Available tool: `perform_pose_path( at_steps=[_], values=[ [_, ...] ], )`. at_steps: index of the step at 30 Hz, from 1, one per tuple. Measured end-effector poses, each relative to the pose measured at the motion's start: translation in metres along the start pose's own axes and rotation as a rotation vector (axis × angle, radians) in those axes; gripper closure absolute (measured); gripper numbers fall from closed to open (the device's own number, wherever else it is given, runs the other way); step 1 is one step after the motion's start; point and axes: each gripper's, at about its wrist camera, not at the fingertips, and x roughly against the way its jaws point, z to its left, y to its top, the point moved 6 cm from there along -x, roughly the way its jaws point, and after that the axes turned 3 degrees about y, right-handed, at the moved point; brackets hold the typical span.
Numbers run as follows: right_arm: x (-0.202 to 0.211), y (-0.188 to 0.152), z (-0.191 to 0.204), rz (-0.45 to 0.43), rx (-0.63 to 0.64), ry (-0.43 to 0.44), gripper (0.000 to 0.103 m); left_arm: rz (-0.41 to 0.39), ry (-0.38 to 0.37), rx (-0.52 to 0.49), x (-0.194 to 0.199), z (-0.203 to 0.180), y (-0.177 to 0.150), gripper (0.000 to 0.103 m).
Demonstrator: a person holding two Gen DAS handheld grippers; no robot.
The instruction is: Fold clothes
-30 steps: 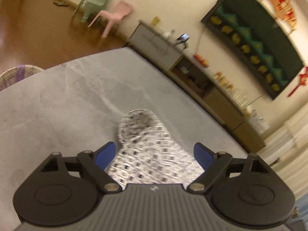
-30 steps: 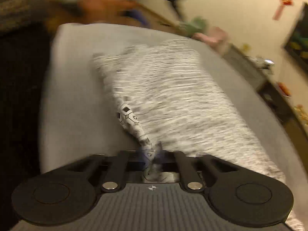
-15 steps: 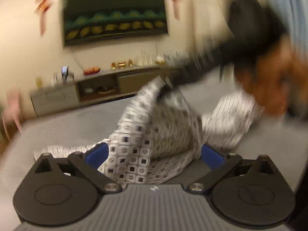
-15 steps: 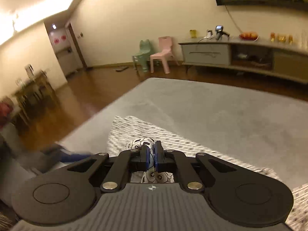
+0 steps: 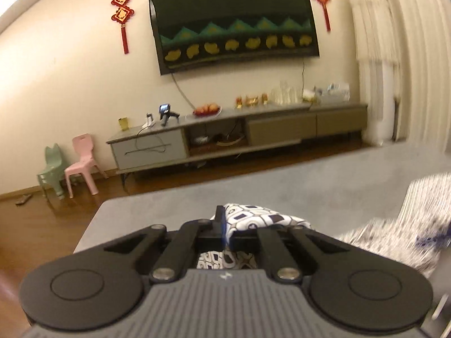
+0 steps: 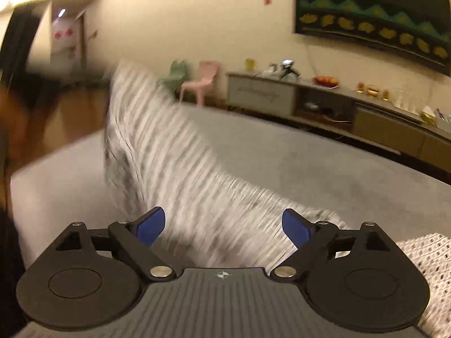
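While our left gripper [image 5: 224,232] has just closed its fingers on a corner of the white, black-patterned cloth garment [image 5: 253,218] above the grey tabletop [image 5: 324,180], our right gripper [image 6: 222,225] has just spread, empty. We judge a fold under way; next, lay the corner over squarely.

**Premises: a home living room**

We note a wall-mounted television [image 5: 235,25], red knot hangings [image 5: 121,5], a long low media cabinet [image 5: 239,138] bearing a fruit plate [image 5: 207,109], two small children's chairs [image 5: 73,166], wood flooring [image 5: 42,219] and pale curtains [image 5: 377,56].
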Motion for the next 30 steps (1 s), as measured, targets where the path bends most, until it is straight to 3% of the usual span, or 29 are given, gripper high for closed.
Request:
perform_pose_path(
  at_steps=[4, 7, 9, 11, 13, 14, 19, 22, 23, 24, 26, 30],
  values=[
    [-0.022, -0.003, 0.030, -0.046, 0.057, -0.025, 0.011, -0.047, -0.034, 0.040, 0.005, 0.003, 0.030, 0.102],
    [-0.043, 0.006, 0.014, -0.066, 0.137, -0.245, 0.018, -0.102, -0.002, 0.067, 0.017, 0.010, 0.044, 0.102],
    [-0.051, 0.006, -0.019, -0.039, 0.140, -0.373, 0.047, -0.135, 0.035, 0.090, 0.021, 0.024, 0.054, 0.102],
    [-0.033, -0.001, -0.064, -0.007, 0.032, -0.423, 0.053, -0.147, 0.061, 0.112, 0.016, 0.043, 0.066, 0.102],
    [-0.013, 0.000, -0.114, 0.009, -0.078, -0.479, 0.082, -0.137, 0.079, 0.130, 0.001, 0.059, 0.075, 0.102],
    [-0.006, 0.003, -0.135, 0.015, -0.106, -0.501, 0.090, -0.123, 0.076, 0.141, -0.011, 0.064, 0.082, 0.102],
    [0.007, 0.046, -0.200, 0.005, -0.035, -0.635, 0.096, -0.090, 0.057, 0.152, -0.048, 0.070, 0.119, 0.102],
    [0.008, 0.073, -0.165, -0.071, -0.004, -0.566, 0.091, -0.155, 0.024, 0.098, -0.031, 0.052, 0.145, 0.102],
    [0.008, 0.081, -0.151, -0.097, 0.009, -0.537, 0.073, -0.174, 0.014, 0.088, -0.023, 0.044, 0.151, 0.102],
    [0.007, 0.082, -0.119, -0.126, 0.048, -0.463, 0.043, -0.188, 0.003, 0.081, -0.015, 0.036, 0.156, 0.102],
    [-0.003, 0.083, -0.053, -0.207, 0.123, -0.360, 0.009, -0.200, -0.015, 0.070, -0.002, 0.021, 0.161, 0.102],
    [-0.053, 0.085, 0.023, -0.287, 0.157, -0.316, 0.008, -0.224, -0.046, 0.044, 0.026, 0.002, 0.172, 0.102]
  ],
)
